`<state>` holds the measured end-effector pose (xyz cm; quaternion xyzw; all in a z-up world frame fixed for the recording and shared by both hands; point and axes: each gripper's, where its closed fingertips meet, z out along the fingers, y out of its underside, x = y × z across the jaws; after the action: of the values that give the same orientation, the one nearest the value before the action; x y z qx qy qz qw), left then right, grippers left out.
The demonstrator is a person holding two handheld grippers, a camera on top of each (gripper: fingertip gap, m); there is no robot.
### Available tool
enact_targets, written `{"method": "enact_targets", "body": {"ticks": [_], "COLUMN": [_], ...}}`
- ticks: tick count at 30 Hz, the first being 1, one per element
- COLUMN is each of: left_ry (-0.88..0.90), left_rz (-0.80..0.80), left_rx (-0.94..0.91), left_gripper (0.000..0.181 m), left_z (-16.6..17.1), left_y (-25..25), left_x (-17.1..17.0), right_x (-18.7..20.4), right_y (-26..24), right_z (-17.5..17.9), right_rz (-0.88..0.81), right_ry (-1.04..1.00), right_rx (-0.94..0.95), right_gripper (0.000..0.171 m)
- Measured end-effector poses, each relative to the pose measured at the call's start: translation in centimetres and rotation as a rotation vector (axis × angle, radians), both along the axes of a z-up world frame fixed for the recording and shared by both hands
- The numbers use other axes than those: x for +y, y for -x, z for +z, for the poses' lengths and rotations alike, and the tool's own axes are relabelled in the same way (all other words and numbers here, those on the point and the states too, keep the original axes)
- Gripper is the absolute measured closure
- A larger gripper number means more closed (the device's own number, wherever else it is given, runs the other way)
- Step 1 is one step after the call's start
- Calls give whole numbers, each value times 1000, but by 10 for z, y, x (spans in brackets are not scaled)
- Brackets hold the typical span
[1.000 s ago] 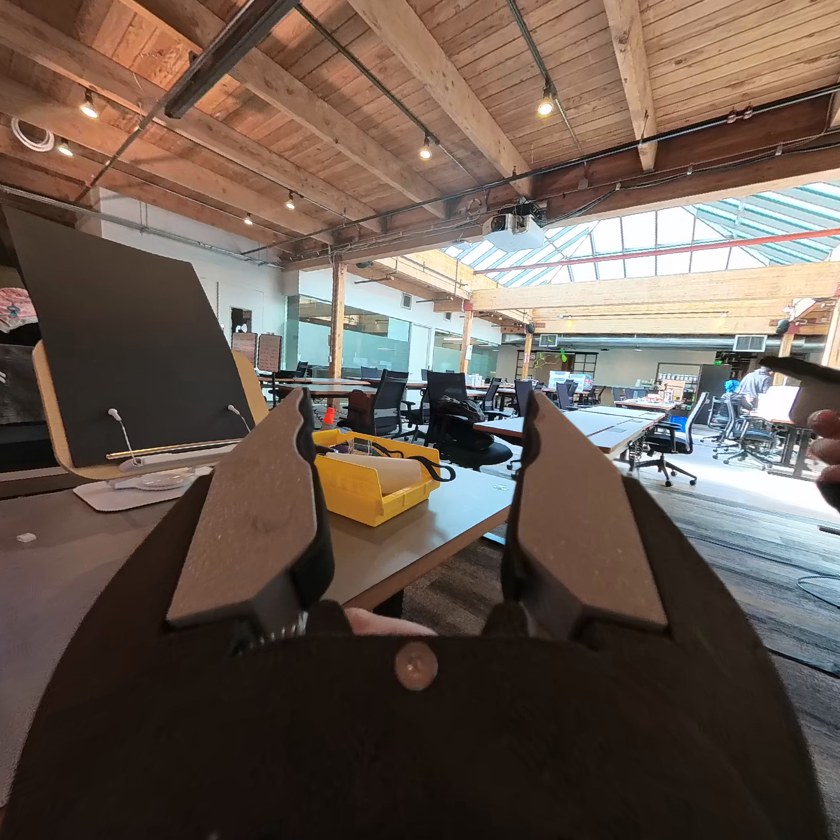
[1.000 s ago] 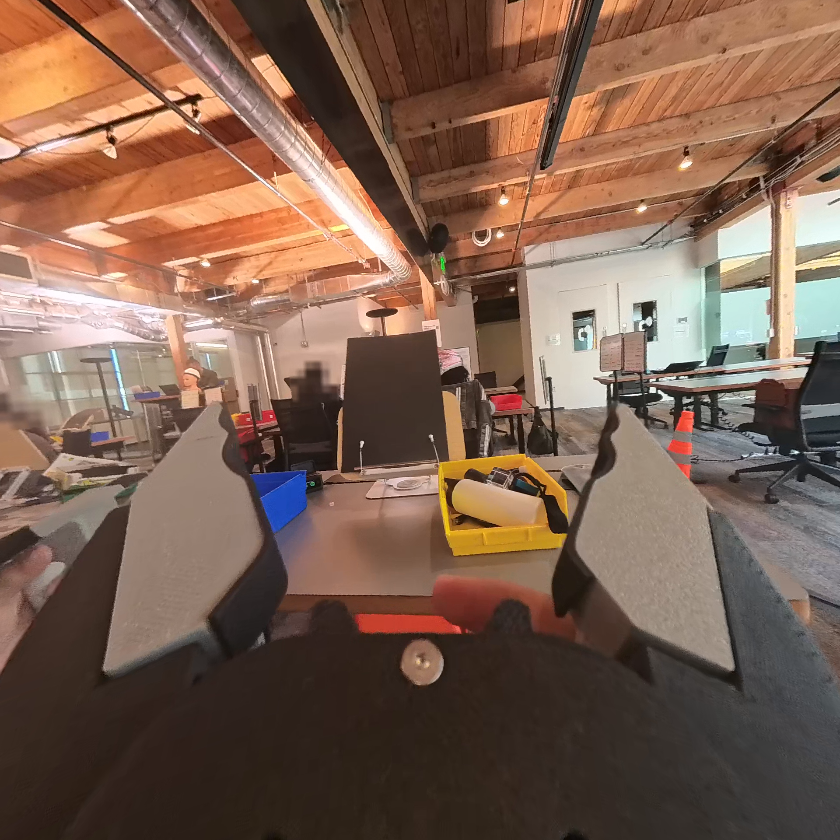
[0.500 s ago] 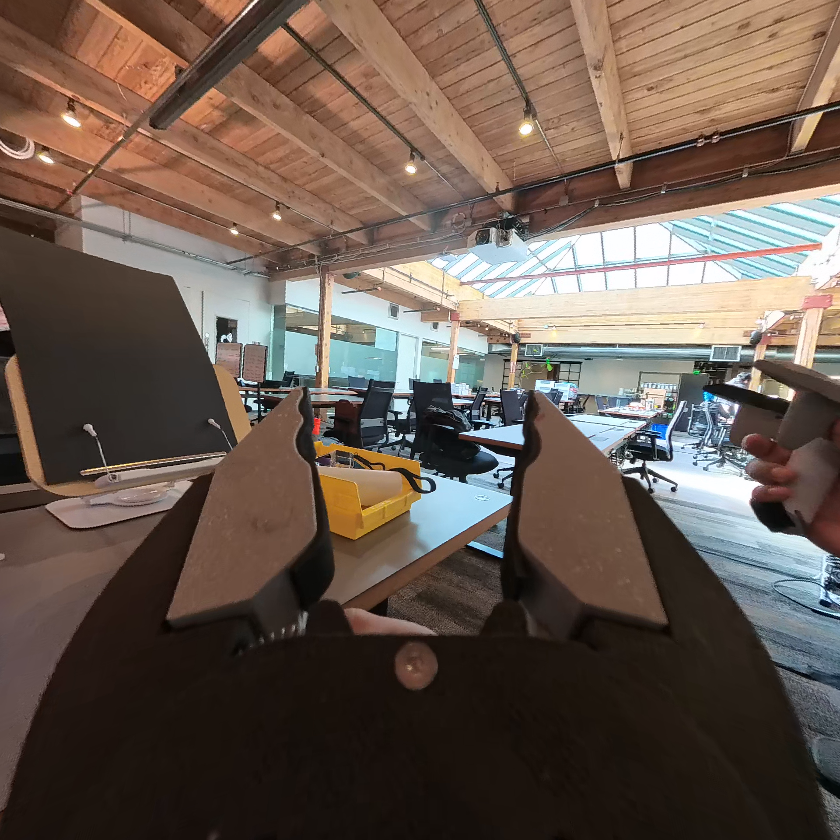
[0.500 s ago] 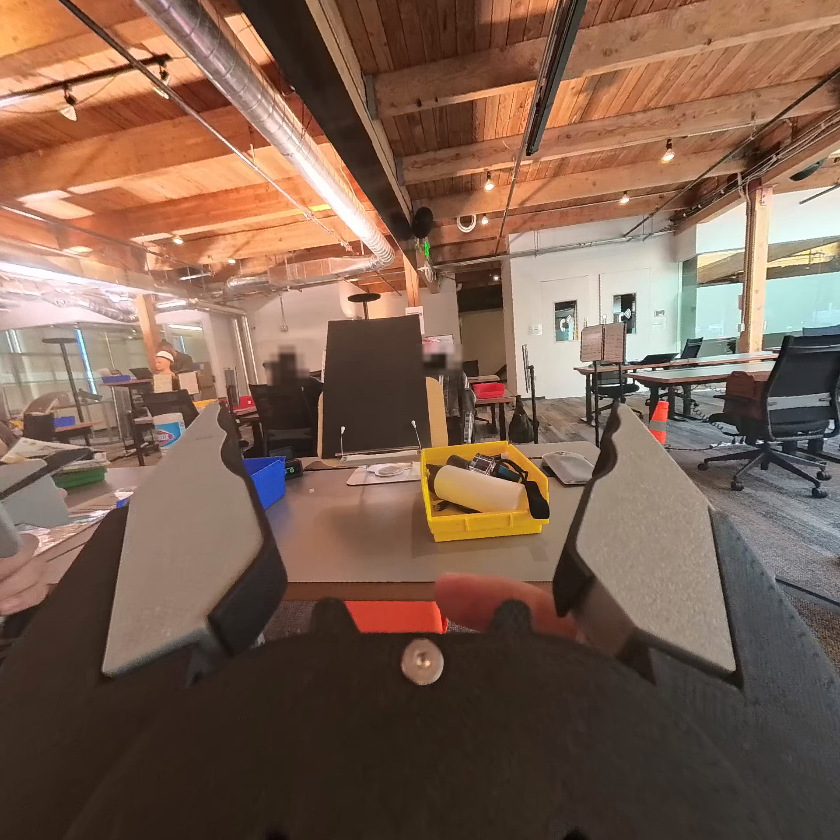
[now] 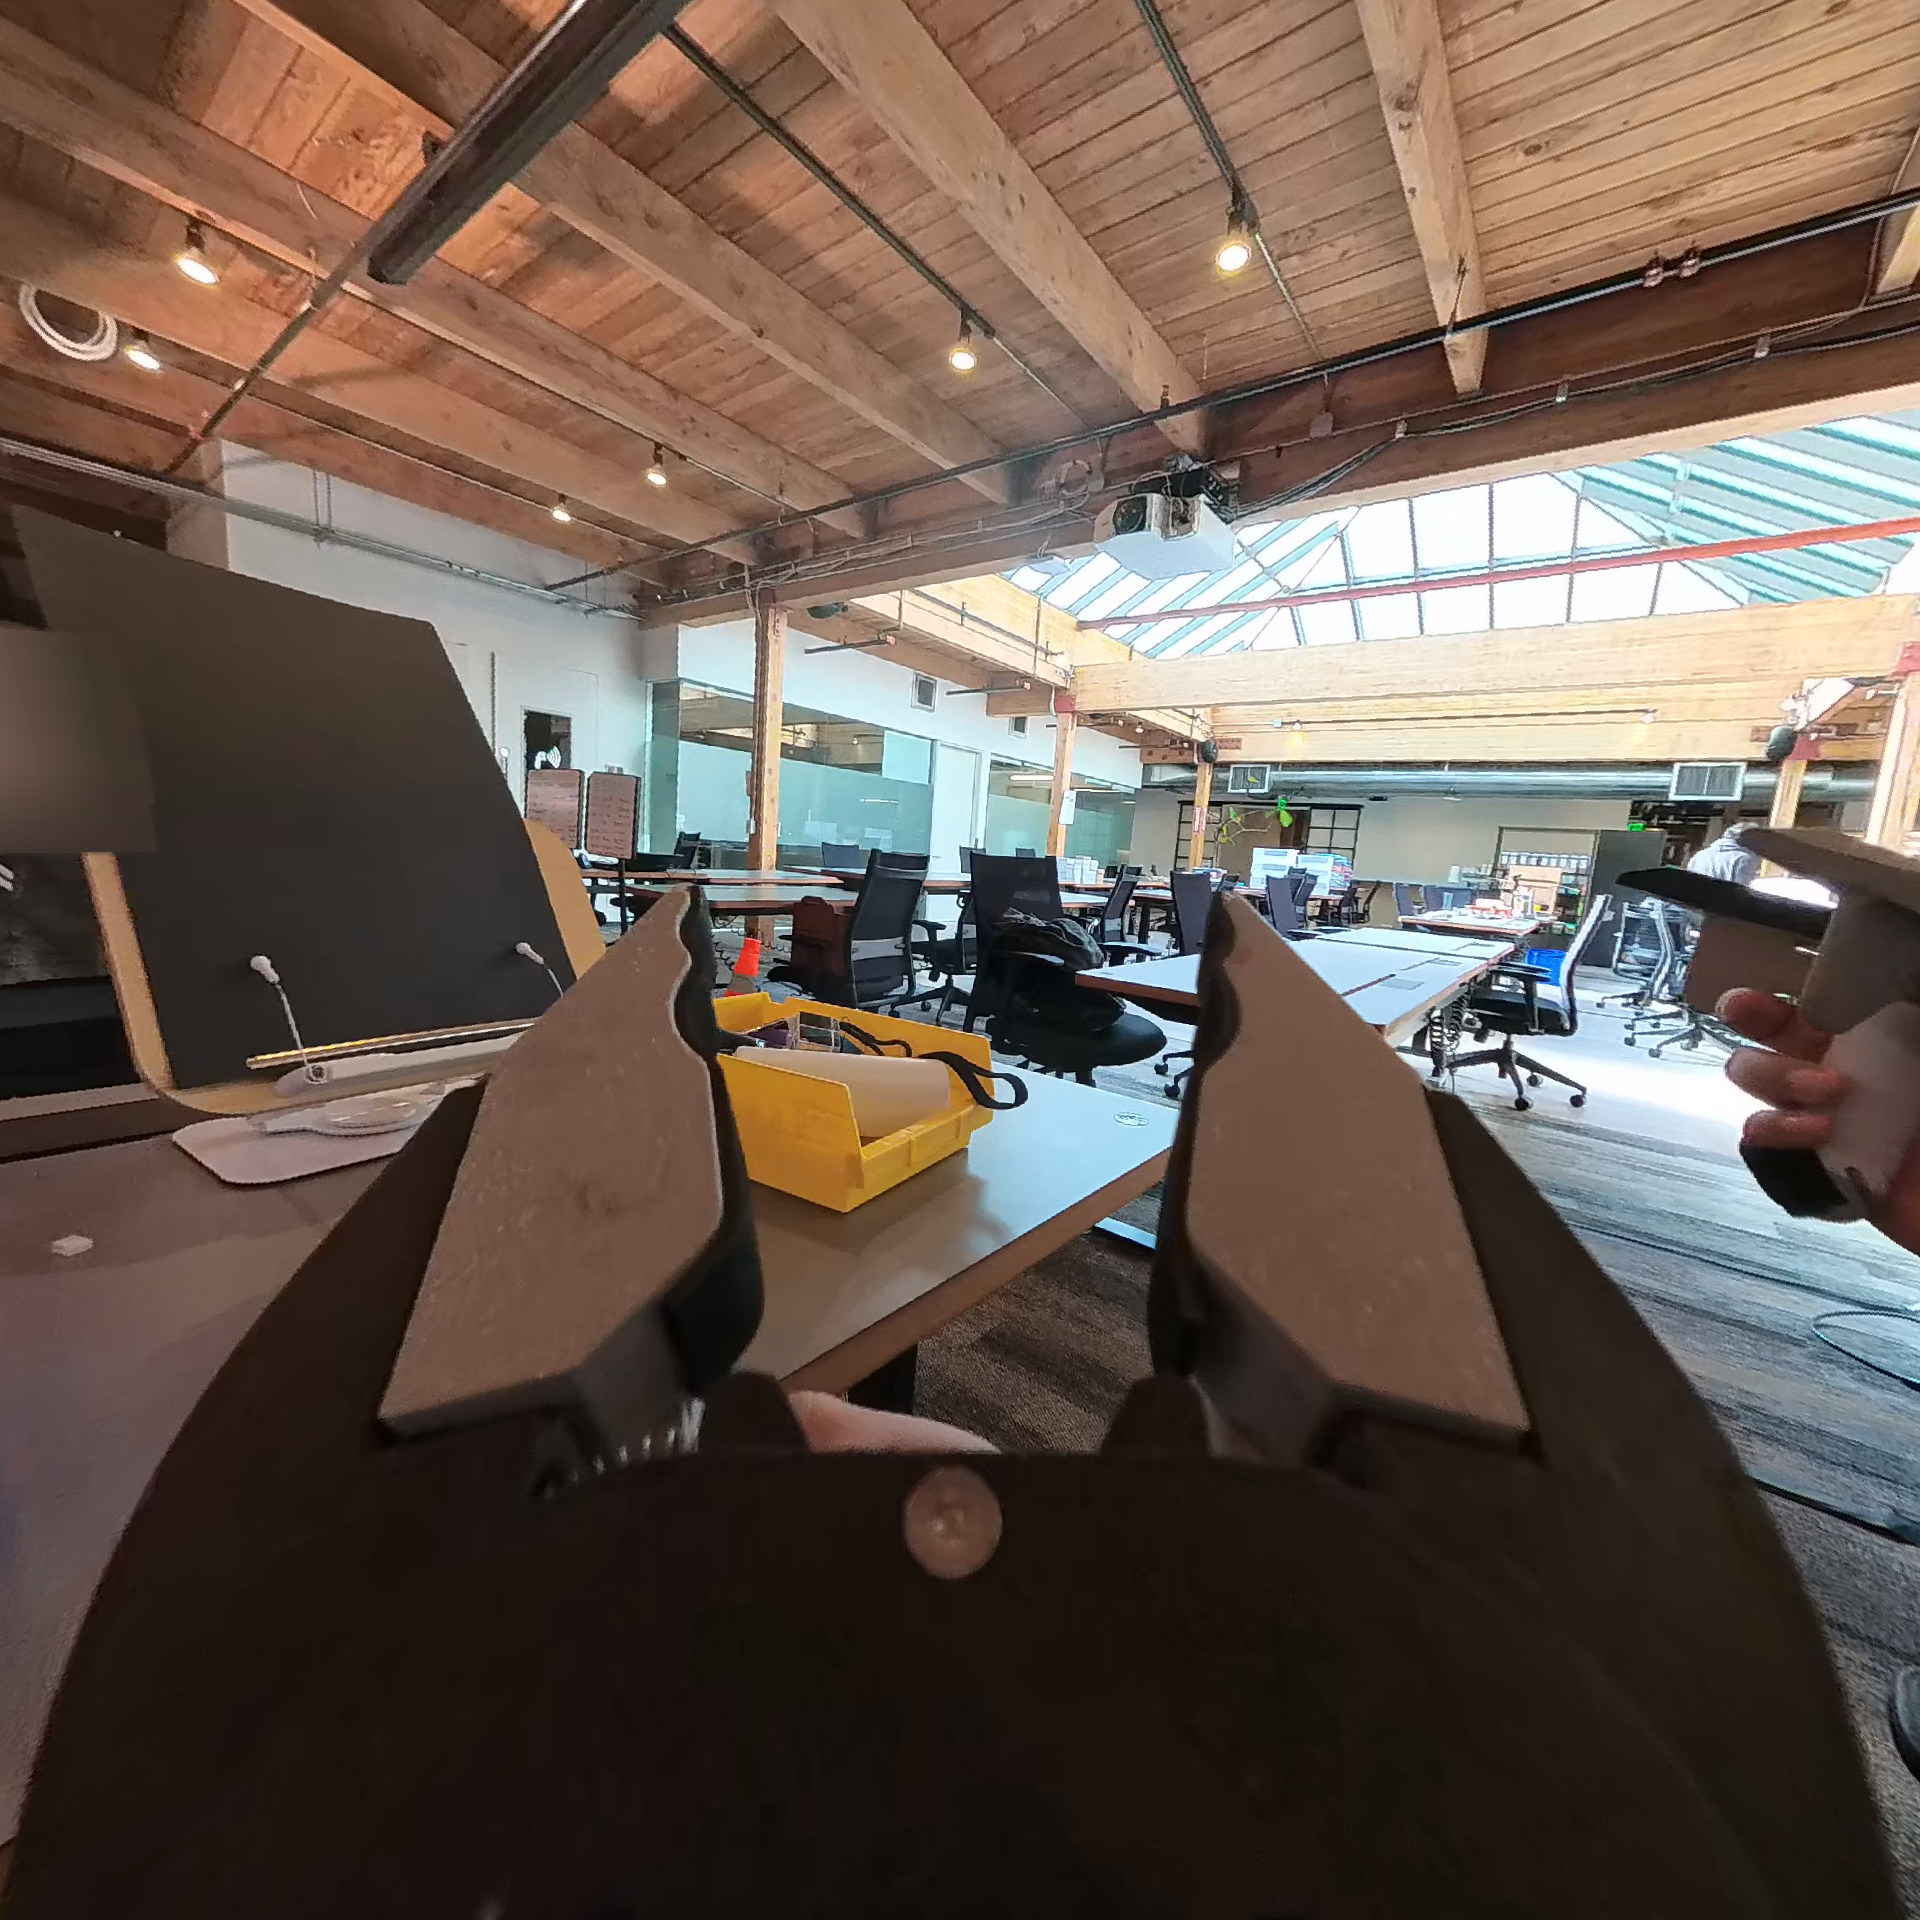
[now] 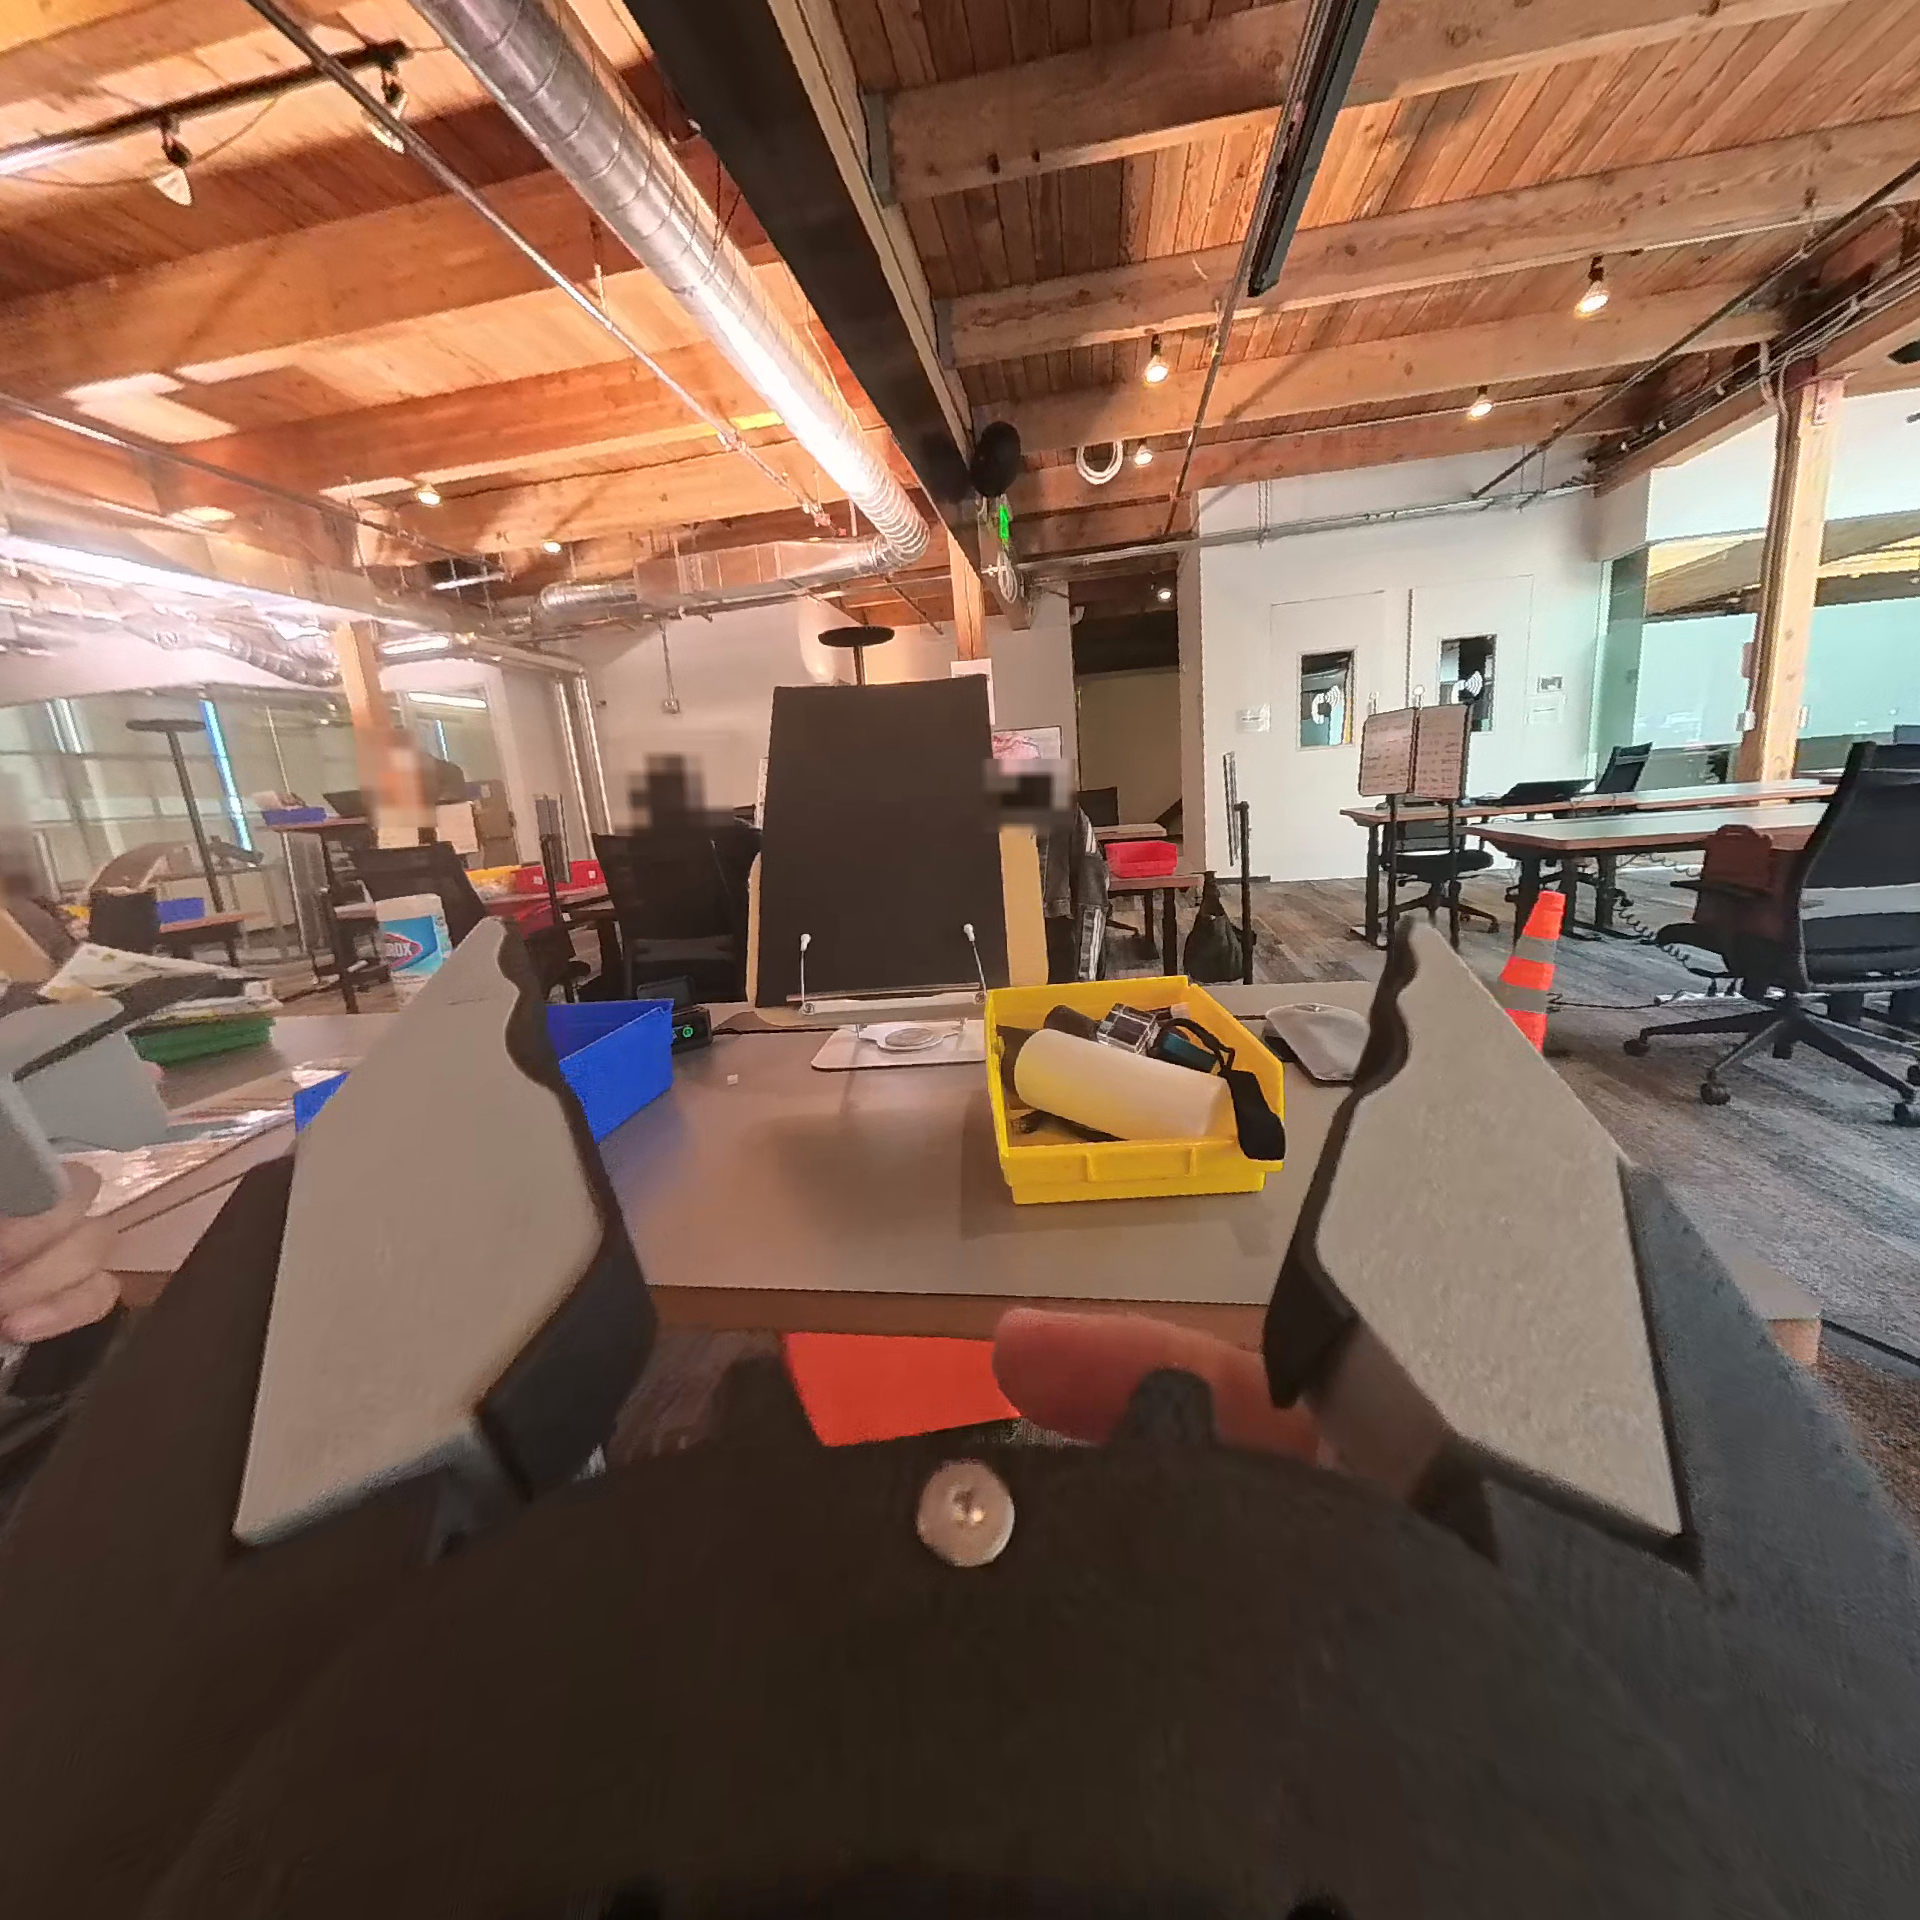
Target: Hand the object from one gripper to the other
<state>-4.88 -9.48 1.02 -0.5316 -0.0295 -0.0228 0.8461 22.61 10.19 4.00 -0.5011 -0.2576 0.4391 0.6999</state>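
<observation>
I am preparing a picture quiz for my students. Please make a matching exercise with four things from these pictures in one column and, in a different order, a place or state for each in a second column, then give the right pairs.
Things
1. yellow bin
2. blue bin
3. orange cone
4. right hand-held gripper

Places or states
A. on the floor, right of the table
B. open and holding nothing
C. on the table, holding a cream roll
D. on the table, left of the black board

Pairs: 1-C, 2-D, 3-A, 4-B
</observation>
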Motion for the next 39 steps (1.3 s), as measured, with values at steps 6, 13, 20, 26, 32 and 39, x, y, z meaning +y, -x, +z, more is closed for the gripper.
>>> {"method": "enact_targets", "body": {"ticks": [6,13,20,26,32,39], "left_ry": [10,24,39,56,276,640], "left_rz": [10,9,22,46,114,209], "left_rx": [-2,6,5,-26,-127,-135], "left_gripper": [90,90,91,91,103,109], "left_z": [-1,-2,-4,-8,-52,-159], "left_y": [2,-1,2,12,60,150], "left_x": [0,1,1,1,54,155], "right_x": [-21,-30,-32,-34,-13,19], "right_y": [10,11,15,24,73,223], "right_z": [-2,-1,-5,-12,-42,-145], "right_rz": [189,186,208,215,274,405], "right_ry": [65,23,30,20,67,71], "right_rx": [-20,-45,-66,-97,-204,-507], "right_gripper": [20,22,21,23,23,30]}}
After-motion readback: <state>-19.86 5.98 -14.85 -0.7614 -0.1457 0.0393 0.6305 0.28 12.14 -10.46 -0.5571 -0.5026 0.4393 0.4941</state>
